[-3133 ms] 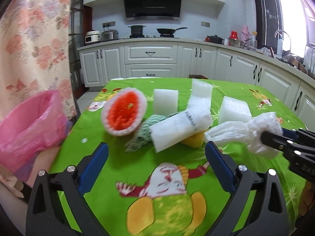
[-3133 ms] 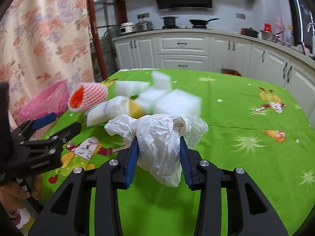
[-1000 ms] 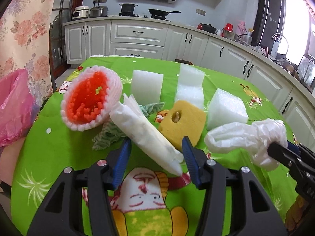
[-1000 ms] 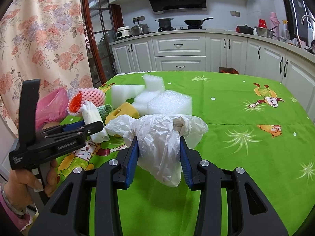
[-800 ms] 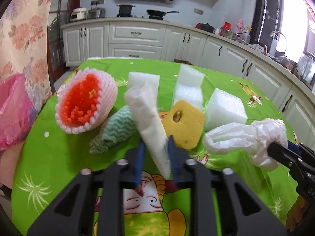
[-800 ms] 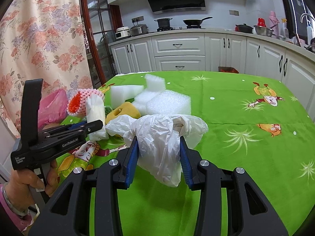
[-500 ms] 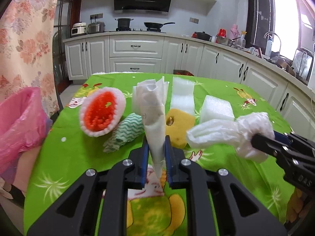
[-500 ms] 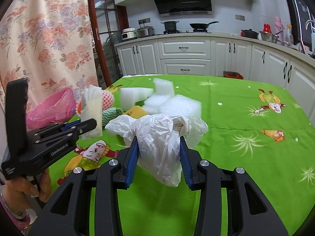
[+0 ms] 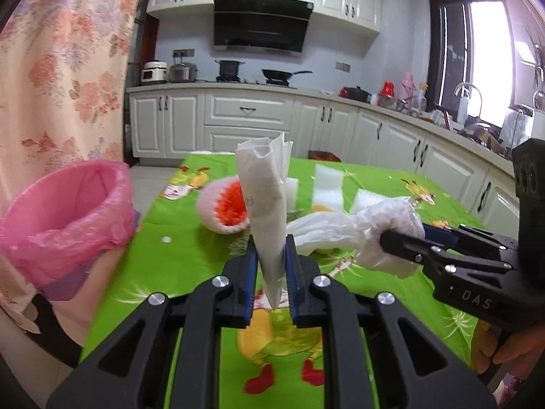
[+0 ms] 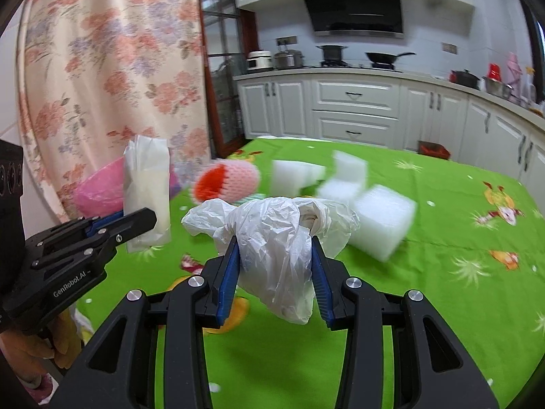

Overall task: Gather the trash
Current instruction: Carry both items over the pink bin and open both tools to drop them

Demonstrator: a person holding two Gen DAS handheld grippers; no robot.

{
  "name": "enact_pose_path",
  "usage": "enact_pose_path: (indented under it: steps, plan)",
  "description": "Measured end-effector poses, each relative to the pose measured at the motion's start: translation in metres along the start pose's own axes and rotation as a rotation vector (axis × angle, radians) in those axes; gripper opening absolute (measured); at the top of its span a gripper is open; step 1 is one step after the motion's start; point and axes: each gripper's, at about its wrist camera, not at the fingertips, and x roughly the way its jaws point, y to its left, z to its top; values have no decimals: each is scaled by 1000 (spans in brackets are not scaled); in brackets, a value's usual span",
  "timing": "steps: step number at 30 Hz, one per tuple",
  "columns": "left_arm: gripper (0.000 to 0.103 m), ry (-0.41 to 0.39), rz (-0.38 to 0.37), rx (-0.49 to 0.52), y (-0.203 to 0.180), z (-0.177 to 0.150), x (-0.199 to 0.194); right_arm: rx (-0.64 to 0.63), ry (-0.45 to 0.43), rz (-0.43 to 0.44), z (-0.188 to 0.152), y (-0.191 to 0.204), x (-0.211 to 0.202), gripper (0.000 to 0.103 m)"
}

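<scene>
My left gripper [image 9: 270, 255] is shut on a folded white plastic wrapper [image 9: 265, 201] and holds it upright above the table; it also shows in the right wrist view [image 10: 147, 187]. My right gripper [image 10: 275, 259] is shut on a crumpled white plastic bag [image 10: 272, 235], seen to the right in the left wrist view [image 9: 357, 231]. A pink-lined trash bin [image 9: 64, 218] stands off the table's left edge. A pink and orange foam fruit net [image 9: 224, 209], white foam blocks [image 10: 381, 225] and a yellow sponge [image 9: 320, 208] lie on the green tablecloth [image 9: 184, 252].
A green patterned cloth [image 10: 250, 198] lies partly hidden among the trash. A floral curtain [image 9: 61, 78] hangs left, behind the bin. White kitchen cabinets [image 9: 252, 126] and a counter run behind and to the right of the table.
My left gripper closed on the white wrapper, lifted it off the table and swung left toward the pink bin. My right gripper keeps hold of the plastic bag and moved left too.
</scene>
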Motion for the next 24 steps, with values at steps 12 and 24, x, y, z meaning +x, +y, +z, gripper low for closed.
enact_pose_path:
  steps: [12,24]
  plan:
    - [15,-55,132,-34,65,14,-42,-127,-14,141,39,76,27,39]
    - [15,-62,223,-73,159,47,-52,-152,-7,265,95,144,77,39]
